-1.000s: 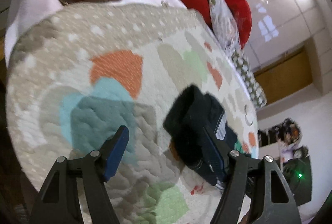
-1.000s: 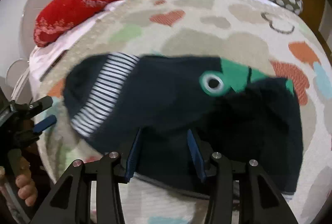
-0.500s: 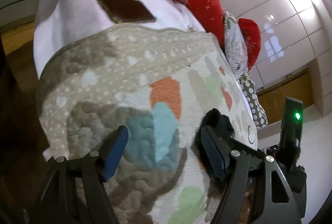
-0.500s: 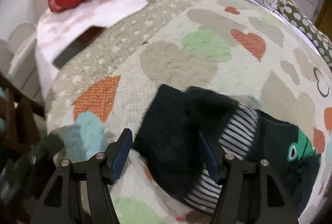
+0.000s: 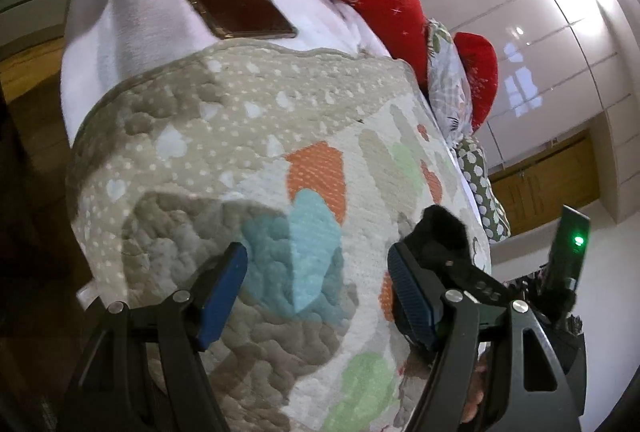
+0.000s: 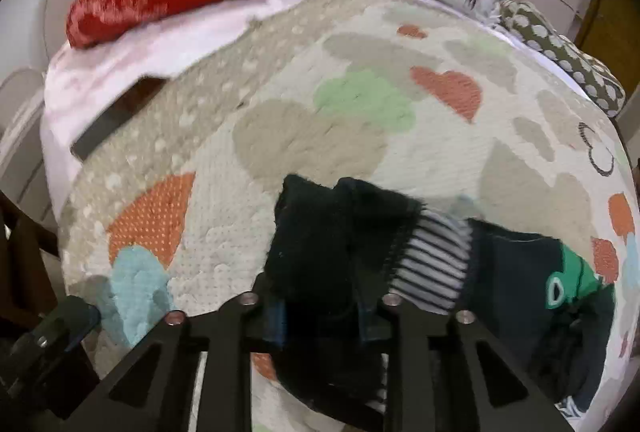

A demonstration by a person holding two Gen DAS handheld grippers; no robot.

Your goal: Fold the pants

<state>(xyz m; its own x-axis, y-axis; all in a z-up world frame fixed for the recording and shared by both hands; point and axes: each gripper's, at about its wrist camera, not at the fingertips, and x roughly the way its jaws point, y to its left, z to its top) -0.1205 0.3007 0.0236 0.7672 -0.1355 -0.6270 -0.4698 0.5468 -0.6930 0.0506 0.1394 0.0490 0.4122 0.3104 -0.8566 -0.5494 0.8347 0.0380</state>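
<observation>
Dark fleecy pants (image 6: 316, 244) on bumpy quilt (image 6: 304, 136)

Matt knit cloth pants (image 6: 320, 244); bumpy stitched cloth quilt (image 5: 240, 136); fleecy sheet (image 5: 132, 12); glossy phone (image 5: 240, 14); ribbed blue pads (image 5: 412, 296).

Left claw (image 5: 316, 288) spread, right claw (image 6: 322, 316) just closing
</observation>
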